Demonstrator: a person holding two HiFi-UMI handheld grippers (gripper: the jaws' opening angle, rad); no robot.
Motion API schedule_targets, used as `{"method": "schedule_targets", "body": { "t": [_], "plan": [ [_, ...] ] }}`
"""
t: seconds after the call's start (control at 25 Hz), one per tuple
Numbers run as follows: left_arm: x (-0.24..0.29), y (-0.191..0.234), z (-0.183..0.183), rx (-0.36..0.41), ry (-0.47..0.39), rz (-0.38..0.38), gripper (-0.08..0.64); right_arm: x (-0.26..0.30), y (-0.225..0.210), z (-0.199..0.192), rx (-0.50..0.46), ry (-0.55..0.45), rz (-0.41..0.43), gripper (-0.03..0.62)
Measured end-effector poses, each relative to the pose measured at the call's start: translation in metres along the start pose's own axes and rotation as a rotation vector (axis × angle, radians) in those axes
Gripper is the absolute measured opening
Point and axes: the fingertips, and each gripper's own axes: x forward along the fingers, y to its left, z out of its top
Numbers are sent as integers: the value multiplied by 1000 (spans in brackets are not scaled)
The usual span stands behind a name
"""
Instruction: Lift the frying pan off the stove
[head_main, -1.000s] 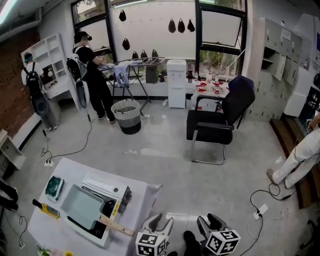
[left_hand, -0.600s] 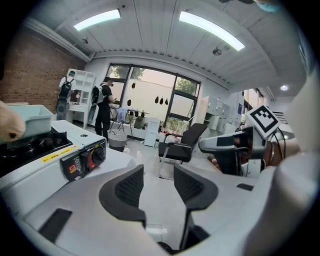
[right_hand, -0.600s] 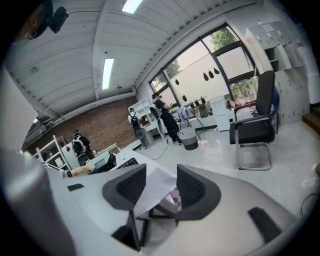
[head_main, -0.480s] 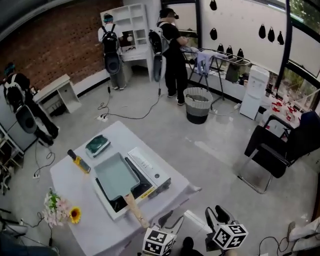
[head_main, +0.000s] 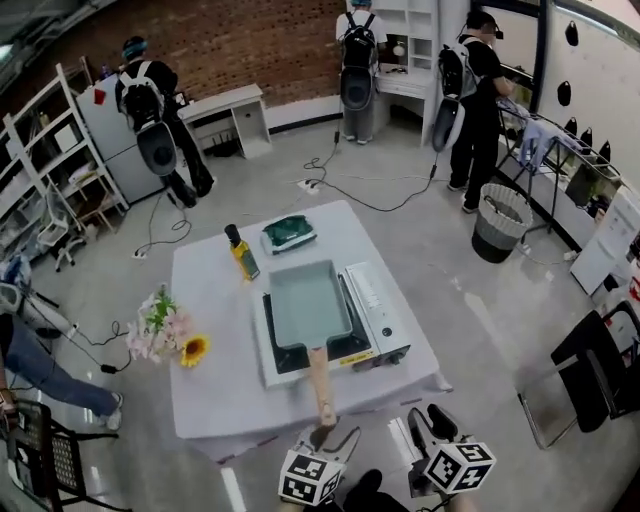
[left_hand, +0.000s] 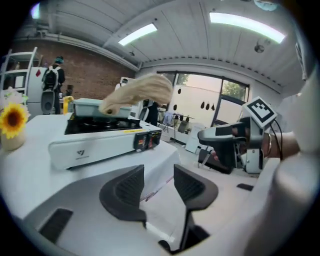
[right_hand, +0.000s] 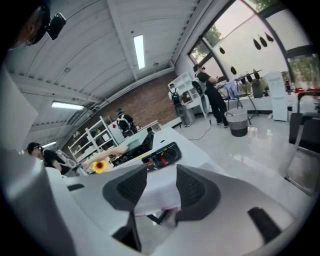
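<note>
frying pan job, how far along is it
Done: nothing yet. The frying pan sits on the stove, its wooden handle pointing toward the person. In hand: the left claw hangs open and empty just short of the handle's tip; the right claw is closing on nothing, off to the side. Left: grip the handle and lift the pan clear.

The frying pan is a pale blue-green rectangle with low sides. It sits flat on the black top of the stove, on the 9 o'clock side. Its long wooden handle sticks out toward 6 o'clock, past the stove's front edge. The stove is white and low, with a white cover at 3 o'clock. It lies on the white table.
</note>
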Motion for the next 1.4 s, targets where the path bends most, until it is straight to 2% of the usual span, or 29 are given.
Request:
{"method": "schedule_targets", "body": {
  "t": [0.36,0.48,0.64,0.88,1.2,1.28,1.4],
  "plan": [
    [-63,62,-15,-113,-48,293,172,35,62,-5,-39,81,243,175],
    [-79,73,-12,-133,-67,351,172,37,72,-3,-47,93,288,175],
    [-94,87,-4,-137,-96,392,172,43,83,-3,-44,101,324,175],
    [-98,102,17,-123,-128,378,172,48,99,5,-25,95,351,173],
    [-91,123,54,-111,-179,341,172,56,117,36,-104,27,361,173],
    [-91,126,66,-136,-197,307,172,59,119,40,-99,21,358,173],
    [-86,127,84,-206,-219,211,172,64,119,42,-71,14,355,173]
  ]
}}
